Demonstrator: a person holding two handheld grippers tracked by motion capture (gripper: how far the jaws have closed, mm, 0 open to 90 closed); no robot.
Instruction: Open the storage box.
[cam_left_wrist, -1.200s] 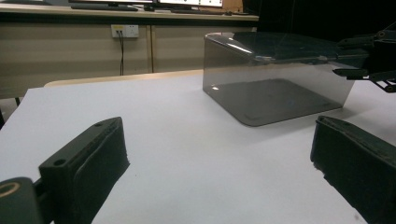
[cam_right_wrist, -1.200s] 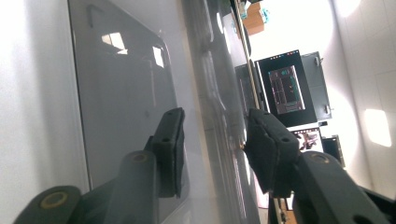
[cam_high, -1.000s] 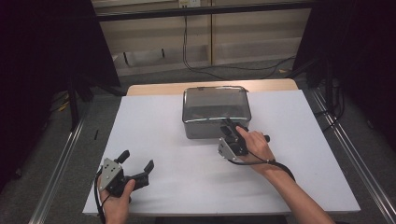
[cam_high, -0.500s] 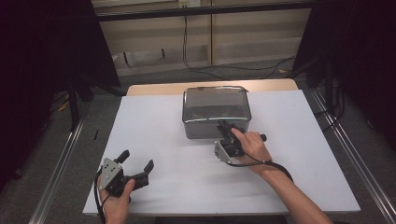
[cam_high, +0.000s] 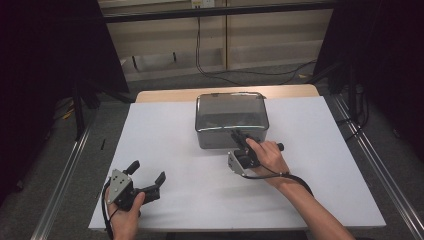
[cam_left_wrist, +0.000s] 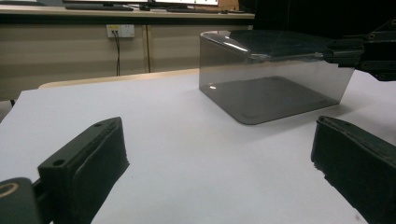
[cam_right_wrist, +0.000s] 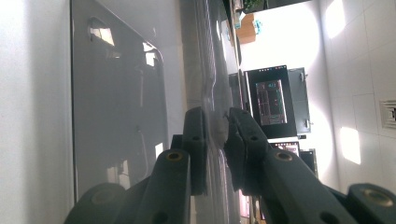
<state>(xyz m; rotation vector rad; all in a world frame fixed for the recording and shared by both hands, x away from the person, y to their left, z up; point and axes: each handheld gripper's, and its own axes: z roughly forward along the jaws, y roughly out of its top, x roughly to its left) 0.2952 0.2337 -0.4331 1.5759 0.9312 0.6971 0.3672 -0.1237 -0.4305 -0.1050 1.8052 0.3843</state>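
A smoky transparent plastic box (cam_high: 231, 117) with a lipped top stands at the table's middle back, also the box (cam_left_wrist: 271, 79) in the left gripper view. My right gripper (cam_high: 237, 136) reaches its near edge with the hand turned on its side. Its jaws have just been closing with the box's top rim between them. In the right gripper view the right gripper (cam_right_wrist: 217, 126) pinches that thin clear rim (cam_right_wrist: 211, 88), and it appears again as the right gripper (cam_left_wrist: 334, 55) at the box's corner. My left gripper (cam_high: 147, 172) rests open at the front left, the left gripper (cam_left_wrist: 219, 144) with nothing between its jaws.
White sheet (cam_high: 165, 135) covers the table, with a strip of wood (cam_high: 165, 95) showing at its back. Metal rails (cam_high: 65, 170) run along both sides. Cables (cam_high: 215, 65) lie on the floor behind.
The right gripper's jaws have closed on the box's top rim and the hand has shifted slightly toward the near side. The left gripper has stayed put.
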